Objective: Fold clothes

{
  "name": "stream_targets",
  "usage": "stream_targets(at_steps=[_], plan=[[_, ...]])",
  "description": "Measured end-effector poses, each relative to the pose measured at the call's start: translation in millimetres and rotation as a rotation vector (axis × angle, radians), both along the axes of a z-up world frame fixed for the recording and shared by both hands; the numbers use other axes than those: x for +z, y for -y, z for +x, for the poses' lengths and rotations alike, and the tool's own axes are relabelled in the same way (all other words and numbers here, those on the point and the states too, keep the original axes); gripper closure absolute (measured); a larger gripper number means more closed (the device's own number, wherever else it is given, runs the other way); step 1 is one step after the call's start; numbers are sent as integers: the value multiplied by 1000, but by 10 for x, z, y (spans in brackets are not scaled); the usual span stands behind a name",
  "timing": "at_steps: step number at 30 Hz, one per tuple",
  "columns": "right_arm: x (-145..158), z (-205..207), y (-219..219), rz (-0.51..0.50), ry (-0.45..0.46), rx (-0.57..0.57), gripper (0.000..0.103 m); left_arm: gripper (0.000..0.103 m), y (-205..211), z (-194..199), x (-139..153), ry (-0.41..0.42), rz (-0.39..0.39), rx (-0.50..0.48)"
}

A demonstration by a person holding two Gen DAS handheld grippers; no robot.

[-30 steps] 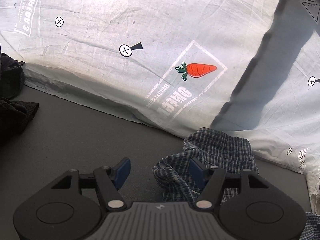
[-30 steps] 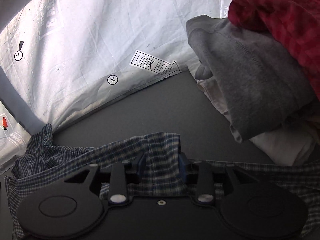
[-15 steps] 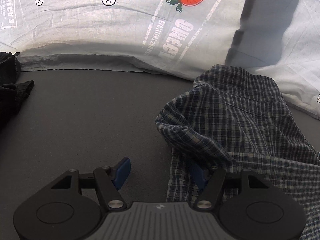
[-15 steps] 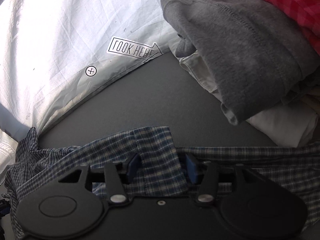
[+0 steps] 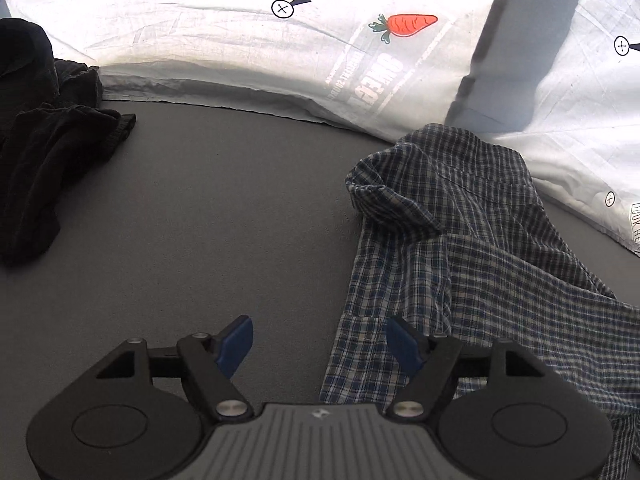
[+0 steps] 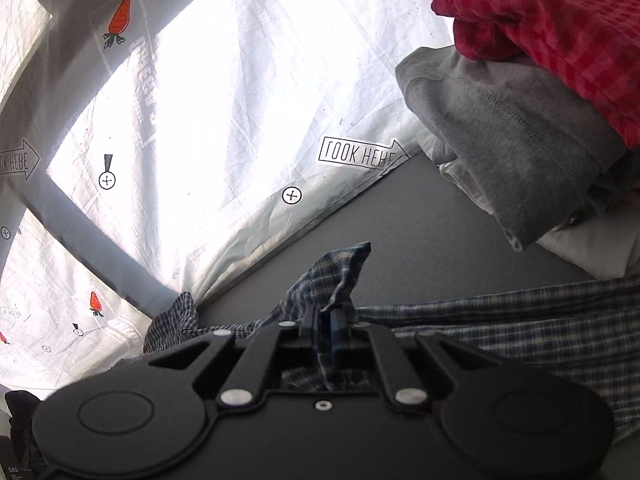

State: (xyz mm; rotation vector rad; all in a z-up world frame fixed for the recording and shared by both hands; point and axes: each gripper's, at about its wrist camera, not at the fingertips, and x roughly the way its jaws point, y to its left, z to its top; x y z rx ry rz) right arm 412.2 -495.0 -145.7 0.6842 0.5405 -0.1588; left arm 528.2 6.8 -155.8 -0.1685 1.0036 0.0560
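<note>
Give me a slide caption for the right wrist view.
Right gripper pinches a plaid shirt edge on the gray table, beside stacked clothes.

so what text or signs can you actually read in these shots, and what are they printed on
"LOOK HERE": in an arrow outline, printed on the white sheet; a cut-off "OK HERE" arrow sits at its left edge.
Large grey lettering by the carrot print: upside down, too distorted to read.
Circled cross marks: symbols only.
"DAS": tiny label at the bottom left corner, on something unclear.

Daylight glows through the white sheet (image 6: pixel 208 120), blown out to glare in the right view. The desk (image 5: pixel 208 216) lies dim and grey. Fisheye bends edges; corners go black. Focus is sharp.
</note>
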Motion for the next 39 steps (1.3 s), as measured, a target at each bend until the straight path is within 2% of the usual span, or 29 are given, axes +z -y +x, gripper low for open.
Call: stream_targets(at_steps=[4,8,10,12,15,19,21,23,26,27,31,32,33,37,39], plan=[[150,-244,-297,-16,48,87,102,28,147,-689,-87,-58,40,-56],[142,-417,-583,-94,-11,151,102,28,187,-1215,-258,-136,29,-79],[82,-486,-666,-117,-49,163,102,28,213,-1334,-312,-158,35,-99],[50,-574,-703,-108,-56,165,102,27,253,-1388,-314,-155,59,-123],[-14,-656,-740,-105,-74,169,101,22,273,-1375,-324,-161,66,-122],[-94,-630,-796,-182,-123,180,99,14,325,-1248,-380,-176,82,-125],[-123,-559,-802,-205,-130,172,95,13,395,-1175,-399,-178,116,-144],[-148,-461,-807,-229,-141,162,91,11,408,-1120,-408,-188,111,-143],[-185,-336,-768,-229,-147,149,73,5,418,-1094,-423,-195,106,-150],[-200,-301,-746,-220,-145,145,73,4,421,-1097,-429,-194,106,-156],[-195,-230,-718,-229,-120,158,74,0,434,-1089,-453,-195,107,-180],[-181,-228,-723,-234,-103,159,83,0,447,-1079,-458,-193,112,-182],[-160,-233,-733,-232,-76,170,97,0,450,-1081,-460,-190,112,-179],[-56,-262,-849,-218,-23,229,100,0,443,-1109,-437,-177,111,-175],[12,-324,-991,-249,5,282,101,0,428,-1116,-427,-189,112,-170]])
